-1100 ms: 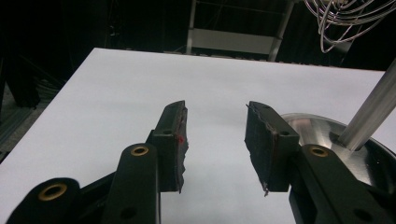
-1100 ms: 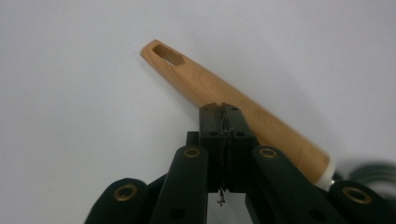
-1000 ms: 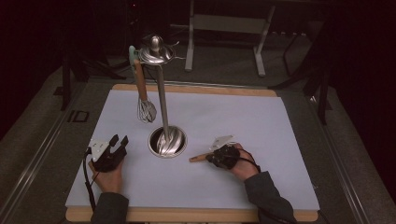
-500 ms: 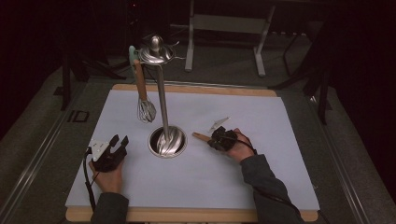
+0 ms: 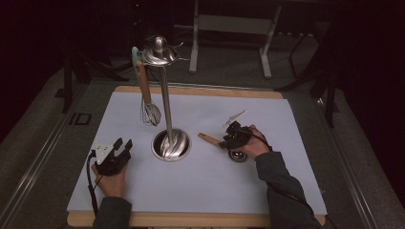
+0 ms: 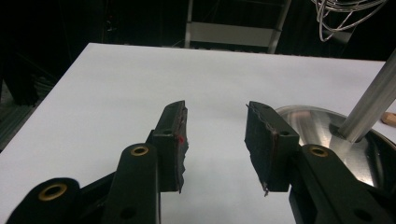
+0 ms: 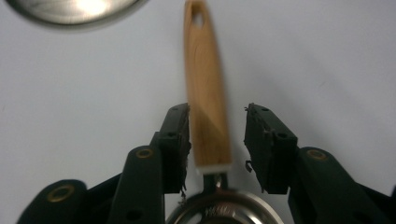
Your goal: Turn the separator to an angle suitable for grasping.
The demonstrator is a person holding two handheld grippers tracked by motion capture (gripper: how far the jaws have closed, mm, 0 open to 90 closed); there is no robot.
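A metal ladle with a wooden handle (image 5: 209,139) lies on the white board, right of the utensil stand's round base (image 5: 171,144). My right gripper (image 5: 232,136) sits over it. In the right gripper view its jaws have just been opening: the handle (image 7: 205,102) lies between them, close to the left pad with a gap on the right, and the ladle's metal bowl (image 7: 224,212) is below. The right gripper (image 7: 217,135) is open. My left gripper (image 5: 122,145) rests left of the base, open (image 6: 215,140) and empty.
The stand's pole (image 5: 165,102) rises from the base to a metal cap (image 5: 159,55). A whisk (image 5: 149,112) with a wooden handle hangs from it. The white board (image 5: 286,181) lies on a wooden table with dark floor around it. The base (image 6: 317,126) is close to my left gripper's right jaw.
My right hand has carried the ladle away from the person, closer to the stand's base. Its jaws, shut on the handle before, now stand apart around it. The left hand stayed put.
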